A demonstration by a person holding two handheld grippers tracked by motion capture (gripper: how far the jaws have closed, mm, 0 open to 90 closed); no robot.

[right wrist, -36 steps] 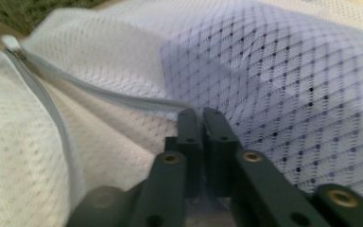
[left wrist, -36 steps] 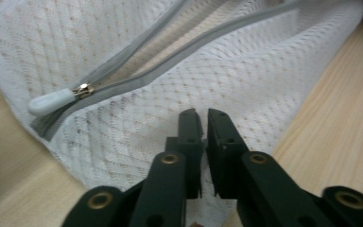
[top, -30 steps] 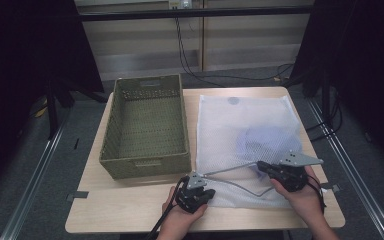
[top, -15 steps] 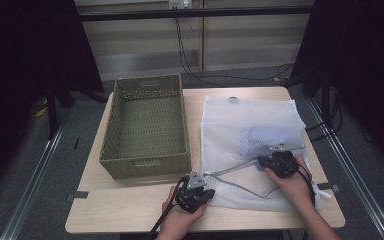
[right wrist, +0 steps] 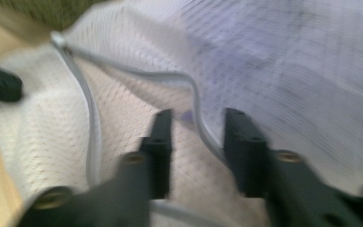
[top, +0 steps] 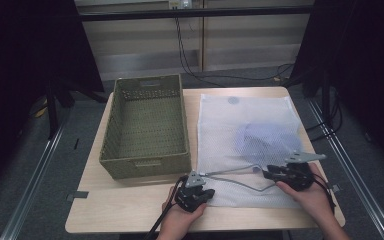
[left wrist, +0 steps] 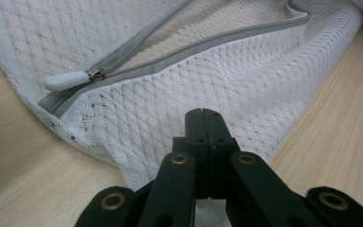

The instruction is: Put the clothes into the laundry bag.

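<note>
Presently, a white mesh bag [top: 245,145] lies flat on the right half of the surface [top: 130,210], beside a green basket [top: 145,130], with a bluish garment [top: 262,140] inside it. The left gripper [left wrist: 203,113] is clamped on the bag's near corner, its jaws together on the mesh just below the zip pull [left wrist: 66,80]. The right gripper [right wrist: 196,125] has just been opening; its jaws stand apart astride the grey zip edge [right wrist: 194,94], not pressing on it.

White mesh laundry bag [top: 245,145], unzipped, flat on table, perhaps bluish garment inside
</note>
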